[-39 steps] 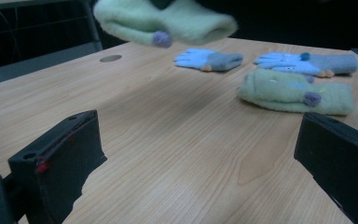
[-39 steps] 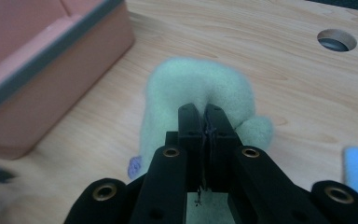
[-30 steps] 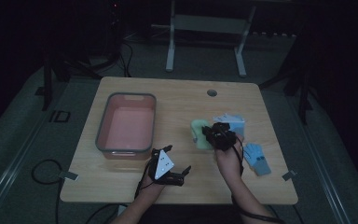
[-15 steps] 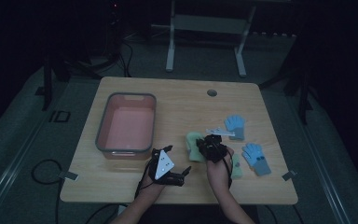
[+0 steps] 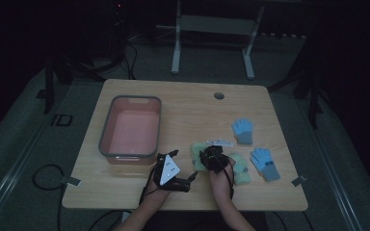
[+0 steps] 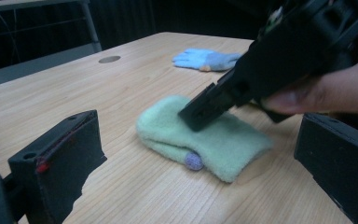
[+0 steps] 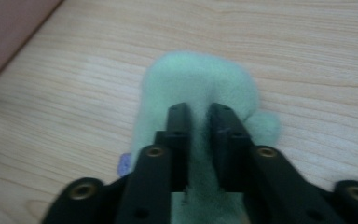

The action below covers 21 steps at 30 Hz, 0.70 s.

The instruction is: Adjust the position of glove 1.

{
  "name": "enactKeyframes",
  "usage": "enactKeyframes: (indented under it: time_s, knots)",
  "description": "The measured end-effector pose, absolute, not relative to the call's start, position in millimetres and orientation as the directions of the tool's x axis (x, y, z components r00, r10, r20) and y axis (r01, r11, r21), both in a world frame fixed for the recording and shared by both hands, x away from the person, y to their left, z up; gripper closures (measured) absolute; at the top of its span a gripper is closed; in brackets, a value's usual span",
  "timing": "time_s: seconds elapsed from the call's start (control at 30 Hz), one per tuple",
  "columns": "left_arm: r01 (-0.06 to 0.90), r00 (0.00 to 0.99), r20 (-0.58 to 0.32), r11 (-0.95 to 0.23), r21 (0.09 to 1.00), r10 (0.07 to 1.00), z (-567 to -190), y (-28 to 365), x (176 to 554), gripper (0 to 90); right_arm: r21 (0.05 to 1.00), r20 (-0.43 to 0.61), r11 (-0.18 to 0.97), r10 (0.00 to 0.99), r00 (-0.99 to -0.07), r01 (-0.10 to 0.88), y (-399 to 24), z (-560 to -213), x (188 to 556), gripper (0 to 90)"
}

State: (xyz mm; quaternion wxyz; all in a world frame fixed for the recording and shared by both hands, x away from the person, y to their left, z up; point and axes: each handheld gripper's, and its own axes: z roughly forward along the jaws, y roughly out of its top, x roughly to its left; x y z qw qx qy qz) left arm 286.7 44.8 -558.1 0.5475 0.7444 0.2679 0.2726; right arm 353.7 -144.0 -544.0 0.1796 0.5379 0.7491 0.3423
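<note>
My right tool (image 7: 198,112) sits on the green mitten (image 7: 200,79) with its jaws just opening a little, so picking up is left.

Green glove (image 6: 205,135): fuzzy fleece cloth, matt. Blue gloves (image 5: 243,130): knit cloth. Table (image 5: 188,101): light wood grain, smooth, satin. Bin (image 5: 107,127): translucent pink plastic, grey rim. Right gripper (image 7: 199,116): black matt plastic.

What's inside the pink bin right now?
The pink bin looks bare inside in the high view; its near wall hides a thin strip of the floor, so that part cannot be checked.
</note>
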Motion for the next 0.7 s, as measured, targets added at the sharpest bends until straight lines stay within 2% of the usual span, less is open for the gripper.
enactKeyframes:
  time_s: [0.23,0.4,0.7]
  knots:
    - [0.101,0.709,0.111,-0.256,0.961,0.697,-558,45,287,0.6,0.705,0.110,0.210,0.912,-0.396,0.678,-145,-543,356,57.5]
    - [0.102,0.709,0.109,-0.255,0.961,0.696,-558,45,287,0.6,0.717,0.096,0.227,0.904,-0.416,0.659,-148,-534,355,50.6]
    - [0.102,0.710,0.112,-0.259,0.961,0.695,-558,45,287,0.6,0.744,0.082,0.249,0.887,-0.454,0.620,-158,-510,357,48.3]
